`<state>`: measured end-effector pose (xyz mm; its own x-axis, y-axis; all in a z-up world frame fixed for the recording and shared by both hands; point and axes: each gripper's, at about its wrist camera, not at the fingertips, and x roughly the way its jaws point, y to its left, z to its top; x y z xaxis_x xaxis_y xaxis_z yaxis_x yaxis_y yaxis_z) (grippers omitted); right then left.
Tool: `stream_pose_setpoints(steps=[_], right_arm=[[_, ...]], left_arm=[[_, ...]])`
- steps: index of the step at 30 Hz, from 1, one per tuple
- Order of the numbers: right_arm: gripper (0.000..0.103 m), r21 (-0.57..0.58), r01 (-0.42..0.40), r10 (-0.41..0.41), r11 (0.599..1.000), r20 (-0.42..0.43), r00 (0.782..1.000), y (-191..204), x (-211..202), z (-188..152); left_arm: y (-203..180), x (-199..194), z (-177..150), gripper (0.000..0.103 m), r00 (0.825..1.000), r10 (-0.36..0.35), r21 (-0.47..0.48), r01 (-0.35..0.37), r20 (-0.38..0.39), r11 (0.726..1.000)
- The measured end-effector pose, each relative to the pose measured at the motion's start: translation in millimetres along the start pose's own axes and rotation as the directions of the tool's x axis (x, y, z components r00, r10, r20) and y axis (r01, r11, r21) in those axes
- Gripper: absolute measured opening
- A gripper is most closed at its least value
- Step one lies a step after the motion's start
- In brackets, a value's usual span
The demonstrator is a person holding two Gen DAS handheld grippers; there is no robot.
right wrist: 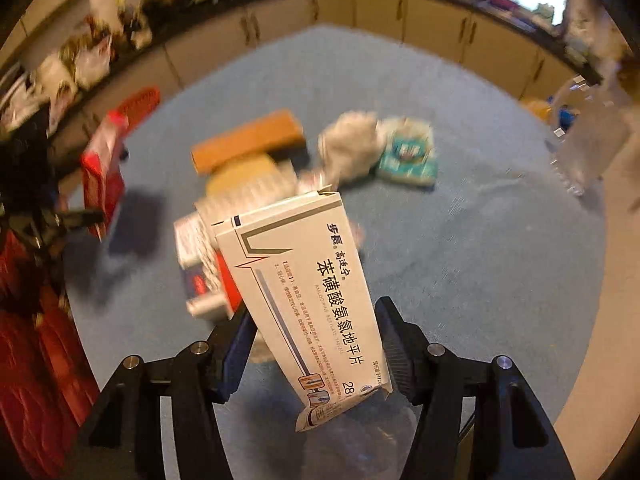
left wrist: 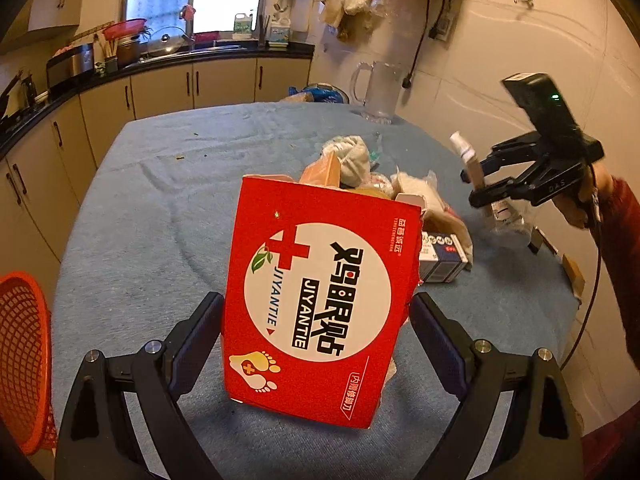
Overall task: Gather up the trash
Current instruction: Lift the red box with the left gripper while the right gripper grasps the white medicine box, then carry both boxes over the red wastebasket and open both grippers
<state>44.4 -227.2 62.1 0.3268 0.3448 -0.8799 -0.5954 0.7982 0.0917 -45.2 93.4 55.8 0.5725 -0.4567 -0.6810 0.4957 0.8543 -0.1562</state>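
Observation:
My left gripper (left wrist: 316,320) is shut on a tall red carton (left wrist: 316,300) with a white circle and a red cross, held upright with its top flaps open over the blue-clothed table (left wrist: 160,220). My right gripper (right wrist: 316,332) is shut on a long white medicine box (right wrist: 304,292) that sticks out past its fingers. In the left wrist view, that right gripper (left wrist: 476,184) hangs at the right with the white box (left wrist: 466,156) standing up in it. Behind the carton lies a trash pile: crumpled tissue (left wrist: 348,156), a small blue-and-white box (left wrist: 440,258), an orange box (right wrist: 248,140) and a teal packet (right wrist: 408,152).
An orange mesh basket (left wrist: 20,360) sits off the table's left edge. A clear glass mug (left wrist: 376,92) stands at the table's far side by the wall. Kitchen cabinets (left wrist: 160,88) and a cluttered counter ring the room. A red sleeve (left wrist: 624,240) reaches in from the right.

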Motion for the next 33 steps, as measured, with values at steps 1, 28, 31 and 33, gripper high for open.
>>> stream_pose_setpoints(steps=[1,28,31,33], right_arm=[[0.064,0.027,0.020,-0.021,0.999,0.037,0.999,3,-8,1],[0.065,0.327,-0.166,0.042,0.930,0.355,0.934,151,2,53],[0.065,0.309,-0.190,0.068,0.932,0.364,0.929,164,7,62],[0.065,0.291,-0.205,0.090,0.935,0.362,0.928,175,12,70]], left_arm=[[0,-3,-1,0.092,1.000,0.002,-0.006,-0.002,0.011,1.000],[63,-117,-27,0.092,0.939,0.293,-0.230,-0.250,0.180,0.941],[75,-127,-31,0.092,0.930,0.318,-0.257,-0.267,0.184,0.929],[81,-133,-32,0.092,0.924,0.333,-0.267,-0.279,0.186,0.922]])
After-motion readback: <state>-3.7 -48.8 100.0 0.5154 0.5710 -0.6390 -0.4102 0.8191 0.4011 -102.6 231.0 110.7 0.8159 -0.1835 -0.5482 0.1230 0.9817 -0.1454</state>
